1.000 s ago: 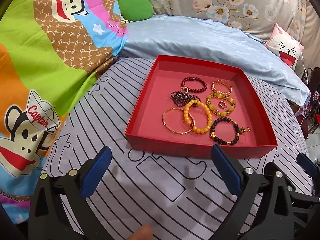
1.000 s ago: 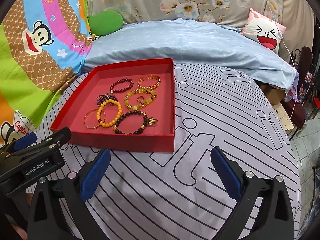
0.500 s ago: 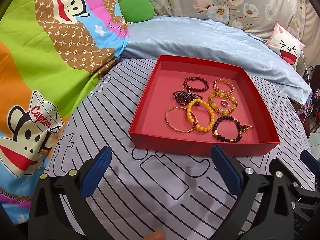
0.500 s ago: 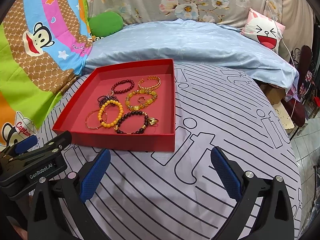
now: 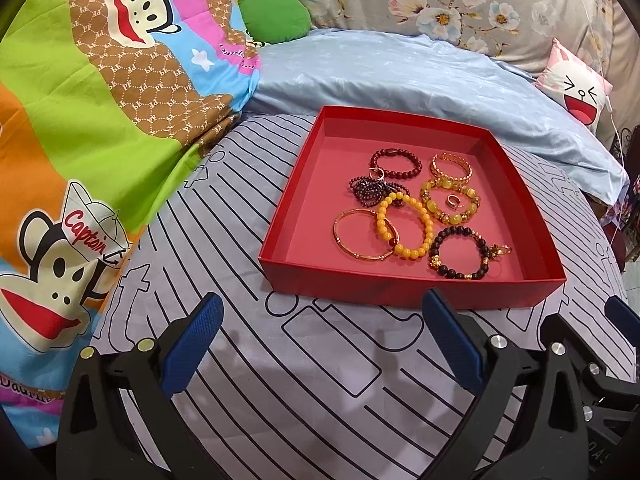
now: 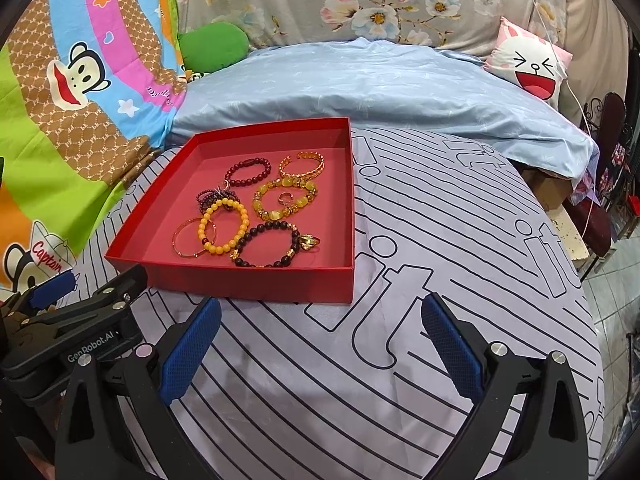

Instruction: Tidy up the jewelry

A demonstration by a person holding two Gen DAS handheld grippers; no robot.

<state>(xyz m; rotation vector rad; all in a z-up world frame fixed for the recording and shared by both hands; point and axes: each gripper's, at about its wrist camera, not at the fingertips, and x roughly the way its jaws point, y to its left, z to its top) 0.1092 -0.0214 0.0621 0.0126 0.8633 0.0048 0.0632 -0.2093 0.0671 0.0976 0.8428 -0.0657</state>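
A shallow red tray (image 5: 304, 184) (image 6: 352, 208) lies on the striped grey bedsheet and holds several bracelets. Among them are an orange bead bracelet (image 5: 404, 226) (image 6: 225, 224), a thin gold bangle (image 5: 362, 236) (image 6: 192, 238), a black bead bracelet (image 5: 460, 252) (image 6: 268, 244), a dark red one (image 5: 396, 162) (image 6: 248, 172), a yellow stone one (image 5: 450, 200) (image 6: 284, 198) and a gold cuff (image 5: 450, 164) (image 6: 302, 162). My left gripper (image 5: 320, 344) hovers open just in front of the tray. My right gripper (image 6: 320, 344) is open too, off the tray's near right corner.
A cartoon monkey quilt (image 5: 80, 128) rises on the left. A pale blue blanket (image 5: 400, 76) lies behind the tray, with a green pillow (image 5: 276, 16) and a pink cat cushion (image 6: 532, 64) further back. The bed edge drops off at right (image 6: 576, 264).
Both grippers have pulled back slightly from the tray, which now sits a little farther away in both views. The jaws stay open and the jewelry has not moved.
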